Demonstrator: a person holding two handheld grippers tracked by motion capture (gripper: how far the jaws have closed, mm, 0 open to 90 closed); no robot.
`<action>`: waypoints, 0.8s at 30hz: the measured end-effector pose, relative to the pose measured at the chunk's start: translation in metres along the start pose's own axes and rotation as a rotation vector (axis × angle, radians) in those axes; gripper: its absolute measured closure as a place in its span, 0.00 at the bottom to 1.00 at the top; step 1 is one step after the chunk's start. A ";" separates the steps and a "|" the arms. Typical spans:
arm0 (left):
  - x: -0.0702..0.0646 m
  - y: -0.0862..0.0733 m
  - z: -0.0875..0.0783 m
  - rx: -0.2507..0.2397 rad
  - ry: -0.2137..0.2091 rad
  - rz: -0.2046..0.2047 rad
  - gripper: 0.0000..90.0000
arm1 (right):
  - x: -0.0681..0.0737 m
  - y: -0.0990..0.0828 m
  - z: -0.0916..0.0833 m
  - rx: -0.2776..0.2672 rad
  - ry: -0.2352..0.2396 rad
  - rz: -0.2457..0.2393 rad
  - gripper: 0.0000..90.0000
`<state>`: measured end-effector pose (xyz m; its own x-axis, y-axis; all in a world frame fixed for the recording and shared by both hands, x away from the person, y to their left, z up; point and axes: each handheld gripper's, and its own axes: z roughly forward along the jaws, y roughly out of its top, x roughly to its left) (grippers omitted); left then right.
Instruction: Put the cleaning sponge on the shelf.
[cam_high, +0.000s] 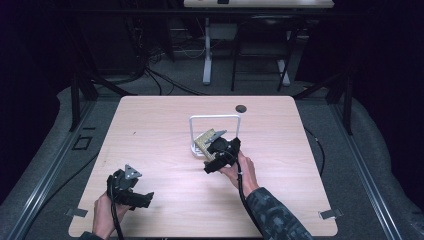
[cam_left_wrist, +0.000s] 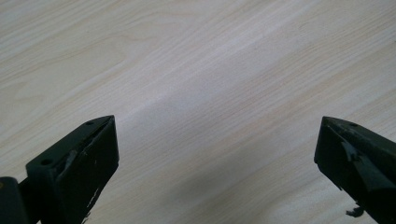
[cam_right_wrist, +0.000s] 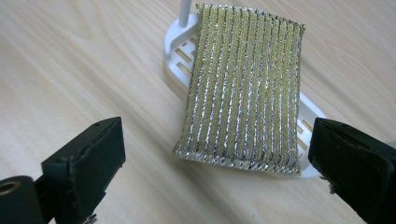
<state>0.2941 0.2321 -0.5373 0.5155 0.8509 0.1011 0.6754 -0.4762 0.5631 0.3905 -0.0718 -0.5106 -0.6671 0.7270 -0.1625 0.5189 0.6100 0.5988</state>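
A gold and silver striped scouring sponge lies tilted across the slotted base of a white rack with a tall white hoop. In the high view the sponge rests at the hoop's foot near the table's middle. My right gripper stands open just in front of the sponge, jaws wide on either side of it, not touching. The same gripper is held by a hand from the lower right. My left gripper is open over bare wood and sits near the front left corner.
The light wooden table has a dark round cable hole near its far edge. Metal brackets sit at the front corners. Dark floor, cables and another desk's legs lie beyond the far edge.
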 end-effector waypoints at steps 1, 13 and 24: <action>0.000 0.001 0.000 0.007 -0.005 0.003 0.00 | 0.000 0.000 -0.003 0.003 0.005 -0.004 0.04; -0.004 0.004 0.004 0.011 -0.013 0.026 0.00 | -0.003 -0.018 -0.051 -0.037 0.051 -0.013 0.04; -0.009 0.008 0.011 0.025 -0.049 0.062 0.00 | -0.010 -0.049 -0.096 -0.059 0.042 -0.014 0.05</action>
<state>0.3004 0.2178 -0.5424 0.5813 0.8082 0.0948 0.6542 -0.5334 0.5362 0.3205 -0.1393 -0.4632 -0.6968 0.7037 -0.1388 0.4775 0.5996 0.6423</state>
